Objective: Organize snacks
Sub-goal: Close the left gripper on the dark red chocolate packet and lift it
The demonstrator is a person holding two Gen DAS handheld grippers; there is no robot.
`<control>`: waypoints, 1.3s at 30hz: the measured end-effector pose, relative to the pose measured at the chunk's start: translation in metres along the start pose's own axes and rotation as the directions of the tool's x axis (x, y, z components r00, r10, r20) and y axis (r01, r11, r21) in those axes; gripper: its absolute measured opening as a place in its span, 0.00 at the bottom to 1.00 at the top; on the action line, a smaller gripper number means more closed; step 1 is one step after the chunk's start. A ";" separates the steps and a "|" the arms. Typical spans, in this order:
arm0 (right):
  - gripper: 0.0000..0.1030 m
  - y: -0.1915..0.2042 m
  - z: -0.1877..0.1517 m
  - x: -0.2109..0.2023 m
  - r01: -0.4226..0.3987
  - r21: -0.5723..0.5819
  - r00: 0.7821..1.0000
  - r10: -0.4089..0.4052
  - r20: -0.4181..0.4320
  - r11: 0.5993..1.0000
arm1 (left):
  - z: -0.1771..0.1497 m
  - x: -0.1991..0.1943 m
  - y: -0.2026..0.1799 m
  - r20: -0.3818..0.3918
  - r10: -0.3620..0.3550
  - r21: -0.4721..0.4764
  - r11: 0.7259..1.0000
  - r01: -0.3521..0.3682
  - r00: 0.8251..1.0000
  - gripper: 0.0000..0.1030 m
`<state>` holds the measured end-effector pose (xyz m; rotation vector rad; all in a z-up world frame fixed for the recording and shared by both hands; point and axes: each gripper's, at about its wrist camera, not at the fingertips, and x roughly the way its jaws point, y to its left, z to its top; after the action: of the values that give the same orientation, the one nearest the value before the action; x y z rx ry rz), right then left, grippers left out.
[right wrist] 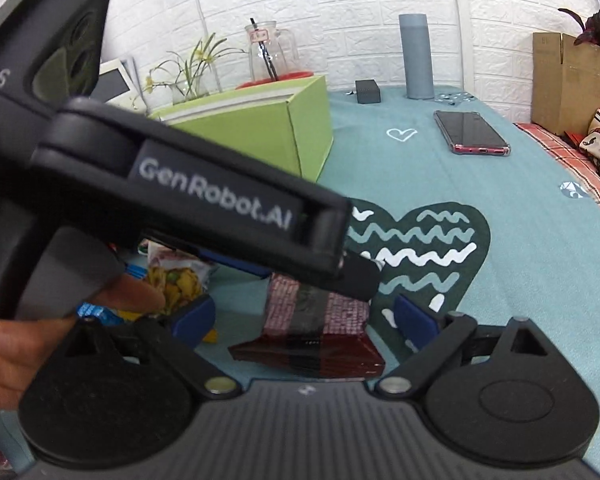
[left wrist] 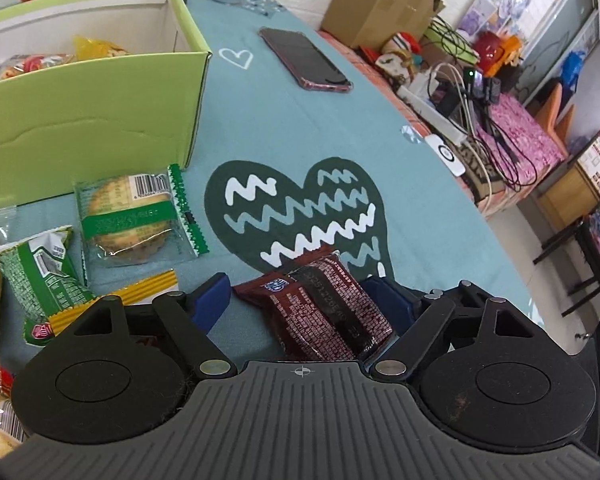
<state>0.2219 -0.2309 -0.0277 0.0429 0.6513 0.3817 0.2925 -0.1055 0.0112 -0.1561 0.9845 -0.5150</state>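
Brown snack packet (left wrist: 324, 312): lay between our left gripper (left wrist: 304, 300) jaws, spread, unpinched. We judged it light, crinkly, slippery; best pinched mid-body. Right gripper (right wrist: 304, 320) jaws likewise spread.

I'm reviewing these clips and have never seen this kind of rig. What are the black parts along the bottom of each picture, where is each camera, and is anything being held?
No robot here: a person carries a hand-held gripper in each hand, each with a fisheye camera looking along its two blue-padded fingers. The left hand-held gripper straddles a dark red snack packet lying on the teal tablecloth; its jaws look open, not clamped. The right hand-held gripper is open around the same packet, and its view also shows the other tool's body crossing the frame. Nearby lie a wrapped biscuit, a green packet, a phone and a green box already holding snacks.
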 end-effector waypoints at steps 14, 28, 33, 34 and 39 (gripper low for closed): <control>0.99 0.002 0.003 0.002 -0.017 -0.008 1.000 0.017 -0.013 1.000 | -0.003 -0.005 0.009 0.004 -0.054 -0.017 0.998 0.054 0.999 0.66; 0.98 0.020 -0.002 -0.013 0.083 -0.114 0.997 -0.083 0.003 0.990 | -0.010 -0.017 0.007 -0.008 -0.147 -0.016 0.989 0.147 0.989 0.55; 0.64 0.015 -0.003 -0.012 0.081 -0.099 0.997 -0.082 -0.008 0.992 | -0.015 -0.009 0.004 -0.013 -0.126 0.026 0.992 0.126 0.992 0.19; 0.62 0.015 -0.002 -0.015 0.082 -0.088 0.997 -0.083 -0.005 0.993 | -0.015 -0.010 0.005 -0.008 -0.129 0.016 0.991 0.129 0.992 0.13; 0.59 0.014 0.019 -0.031 0.086 -0.073 0.995 -0.082 0.065 0.994 | 0.005 -0.032 0.004 0.045 -0.172 0.008 0.985 0.172 0.984 0.13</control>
<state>0.2062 -0.2270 0.0079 -0.0452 0.5753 0.3224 0.2839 -0.0870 0.0372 -0.2500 0.9302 -0.6683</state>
